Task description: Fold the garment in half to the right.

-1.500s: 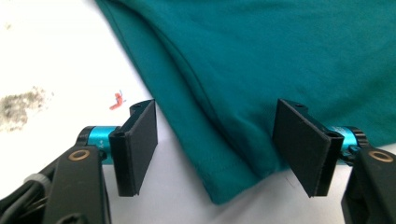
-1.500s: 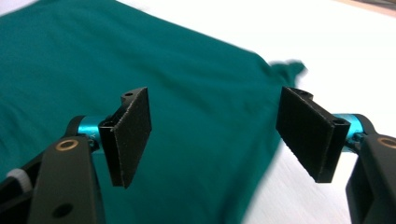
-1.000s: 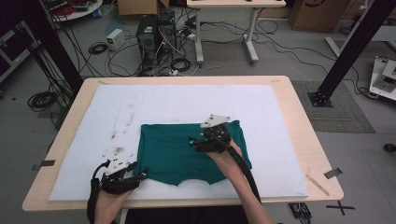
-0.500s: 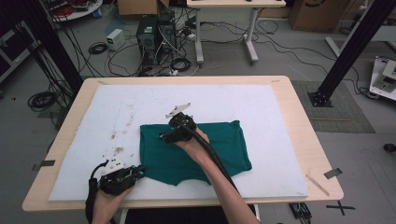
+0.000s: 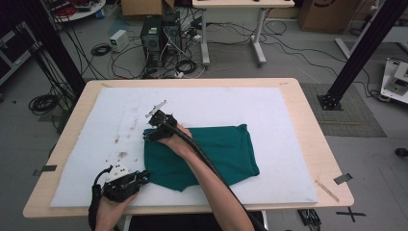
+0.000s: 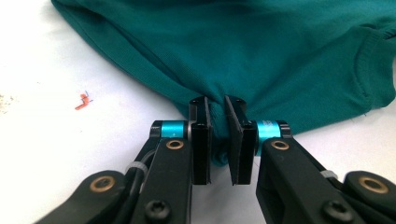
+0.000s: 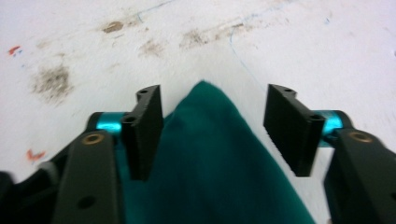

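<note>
My left claw [image 6: 217, 140] has clamped the near corner of the green shirt [image 5: 211, 154], which lies flat in the middle of the white mat [image 5: 298, 144] on the desk [image 5: 332, 163]. My right claw [image 7: 212, 130] has just been closing over the far left corner, pads not yet touching. That arm crosses over the shirt. I judge the fold itself hasn't begun.

No legible text, label, brand or number is found on any surface. One sign noted: a black tape cross [image 5: 350, 212] on the floor.
</note>
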A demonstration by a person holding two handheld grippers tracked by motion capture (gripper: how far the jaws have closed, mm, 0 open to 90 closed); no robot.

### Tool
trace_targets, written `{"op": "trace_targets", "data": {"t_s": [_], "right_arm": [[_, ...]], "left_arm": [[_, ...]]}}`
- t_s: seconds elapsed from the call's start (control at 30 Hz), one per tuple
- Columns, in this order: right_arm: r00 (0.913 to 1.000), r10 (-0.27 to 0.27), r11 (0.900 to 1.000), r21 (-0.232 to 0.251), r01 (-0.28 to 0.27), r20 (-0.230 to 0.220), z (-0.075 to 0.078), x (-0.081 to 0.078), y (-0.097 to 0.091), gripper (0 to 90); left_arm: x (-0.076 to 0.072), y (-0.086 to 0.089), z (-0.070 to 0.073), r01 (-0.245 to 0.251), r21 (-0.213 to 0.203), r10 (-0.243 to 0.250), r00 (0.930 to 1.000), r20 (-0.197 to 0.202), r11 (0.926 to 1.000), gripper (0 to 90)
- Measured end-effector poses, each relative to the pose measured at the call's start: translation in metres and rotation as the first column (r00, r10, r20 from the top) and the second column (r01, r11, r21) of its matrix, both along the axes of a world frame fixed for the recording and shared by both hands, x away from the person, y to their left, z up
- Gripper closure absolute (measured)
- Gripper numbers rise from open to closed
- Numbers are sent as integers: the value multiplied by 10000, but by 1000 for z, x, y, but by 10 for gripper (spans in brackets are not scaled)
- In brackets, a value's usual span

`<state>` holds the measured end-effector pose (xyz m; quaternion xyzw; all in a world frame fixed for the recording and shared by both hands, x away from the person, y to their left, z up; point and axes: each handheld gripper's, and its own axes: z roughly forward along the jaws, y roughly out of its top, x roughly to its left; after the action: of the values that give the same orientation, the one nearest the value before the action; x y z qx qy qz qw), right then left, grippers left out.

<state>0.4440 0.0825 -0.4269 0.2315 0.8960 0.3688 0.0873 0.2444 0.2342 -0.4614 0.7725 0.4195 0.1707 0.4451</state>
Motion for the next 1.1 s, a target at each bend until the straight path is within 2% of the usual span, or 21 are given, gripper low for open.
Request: {"op": "trace_targets", "data": {"t_s": [0.07, 0.2, 0.37, 0.47, 0.57, 0.73, 0.9, 1.1], "right_arm": [[9999, 100, 9999, -70, -100, 15, -2, 5, 5, 420], [9995, 55, 10000, -76, -57, -297, -9, 11, 11, 459], [9994, 225, 9989, -395, -235, -277, -16, 12, 15, 516], [9995, 285, 9988, -394, -291, -158, -17, 10, 18, 579], [9990, 426, 9982, -425, -431, -125, -17, 7, 20, 678], [9981, 608, 9969, -494, -609, -20, -16, 5, 21, 817], [9988, 496, 9978, -440, -495, 15, -13, 5, 21, 842], [9994, 342, 9993, -147, -341, 53, 0, 1, 19, 842]], "left_arm": [[0, 0, 0, 5, -14, -5, 10000, 0, 10000, 812], [0, 1, 0, 36, -22, -36, 10000, -37, 10000, 812], [0, 0, 0, 28, -25, -28, 10000, -34, 10000, 812], [0, 0, 0, 4, -70, -4, 10000, -43, 10000, 812], [0, 1, 0, -2, -87, 1, 10000, -73, 10000, 812], [-1, 0, 0, 10, 39, -10, 10000, 61, 10000, 817], [-3, 0, 3, -36, -21, 36, 9998, 195, 10000, 826], [-7, 7, 12, -16, -132, 22, 9990, 437, 9999, 826]]}}
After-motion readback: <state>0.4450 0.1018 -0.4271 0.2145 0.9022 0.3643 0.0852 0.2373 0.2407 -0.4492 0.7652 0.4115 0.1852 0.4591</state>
